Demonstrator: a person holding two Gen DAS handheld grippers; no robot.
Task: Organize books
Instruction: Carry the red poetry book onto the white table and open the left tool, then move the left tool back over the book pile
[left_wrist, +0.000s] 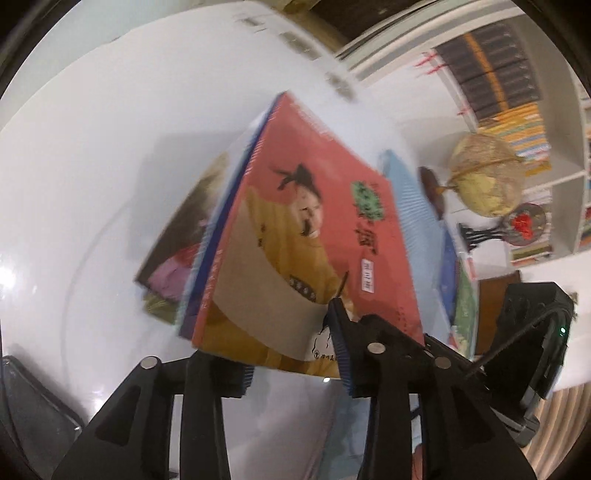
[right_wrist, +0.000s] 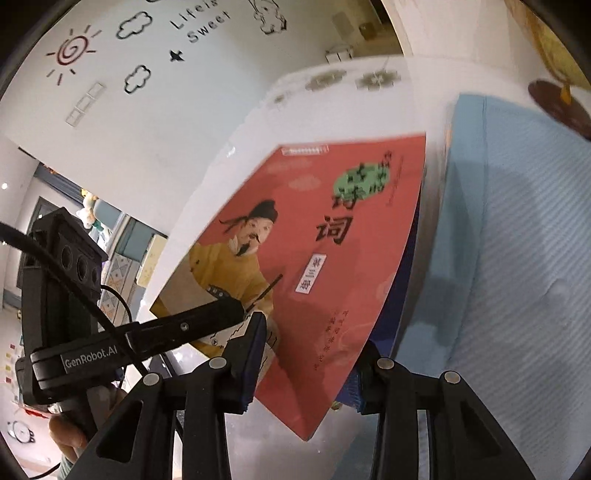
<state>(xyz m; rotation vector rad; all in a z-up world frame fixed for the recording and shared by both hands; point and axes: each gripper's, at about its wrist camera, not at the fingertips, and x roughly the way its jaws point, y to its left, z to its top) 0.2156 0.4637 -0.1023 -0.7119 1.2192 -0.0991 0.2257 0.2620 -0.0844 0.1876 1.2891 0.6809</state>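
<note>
Books: a red book (left_wrist: 295, 229) lies on top of a blue book (right_wrist: 399, 295); the pair is tilted above the white table (left_wrist: 74, 166), beside a pale blue book (right_wrist: 498, 258).
Right gripper (right_wrist: 306, 365): clenched on the near edge of the pair, one pad on the red cover and the other under the blue book.
Left gripper (left_wrist: 288, 354): straddles the near corner with one finger on the red cover; whether its pads press cannot be told.
Risk, slip: if the left gripper is loose, the right one alone likely carries the weight by one edge, so the pair could sag or twist out.
Risk, sliding cover: the glossy red book could slide off the blue one on this slope.
Risk, knock: the far corner could hit the pale blue book, or the dark book (left_wrist: 177, 236) lying on the table.
Risk, globe (left_wrist: 484, 177): it stands near; a wide swing could topple it.
</note>
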